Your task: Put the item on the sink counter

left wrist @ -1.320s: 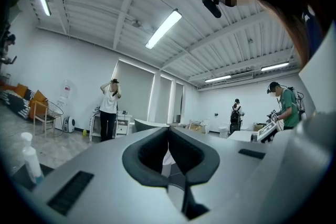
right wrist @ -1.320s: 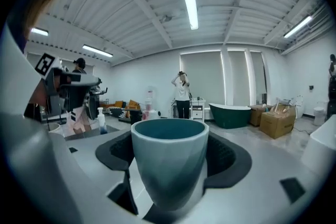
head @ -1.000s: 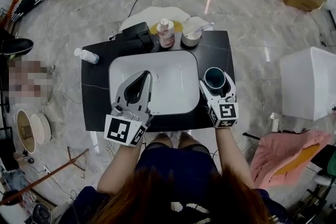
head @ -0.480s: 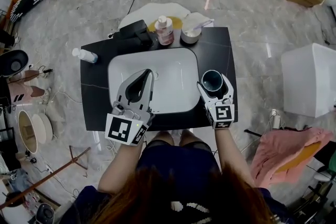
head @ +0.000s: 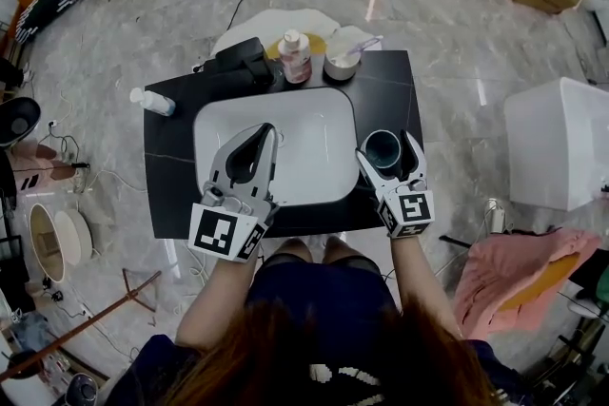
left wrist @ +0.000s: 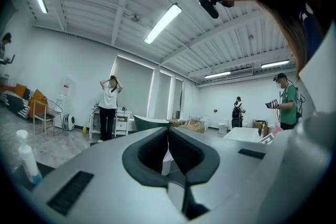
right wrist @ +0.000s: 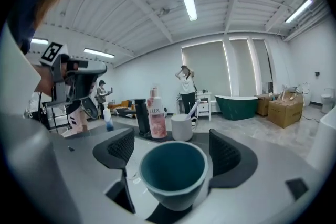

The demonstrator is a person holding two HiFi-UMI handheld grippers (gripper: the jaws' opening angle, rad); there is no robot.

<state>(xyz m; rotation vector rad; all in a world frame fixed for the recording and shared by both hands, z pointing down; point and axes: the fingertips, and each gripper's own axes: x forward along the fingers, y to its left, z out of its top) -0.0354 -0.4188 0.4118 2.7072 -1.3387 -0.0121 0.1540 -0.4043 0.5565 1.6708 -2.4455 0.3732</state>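
A teal cup [head: 383, 147] stands upright on the black sink counter [head: 171, 176], just right of the white basin [head: 304, 124]. My right gripper [head: 386, 150] straddles it, and its jaws are opening. In the right gripper view the cup [right wrist: 173, 176] sits between the two pads of that gripper [right wrist: 174, 149] with a small gap on each side. My left gripper [head: 267, 133] hovers over the basin's left half, its tips together and nothing in them. The left gripper view confirms those jaws [left wrist: 168, 131] meet at the tip.
At the counter's back edge stand a pink pump bottle [head: 294, 58], a white mug with a toothbrush [head: 341, 64] and a black box-like object [head: 245, 62]. A small spray bottle [head: 154, 101] lies at the left end. A white box [head: 561, 143] stands on the floor to the right.
The right gripper's jaws have spread wider, away from the sides of the teal cup, which stays on the counter. The left gripper has kept its place.
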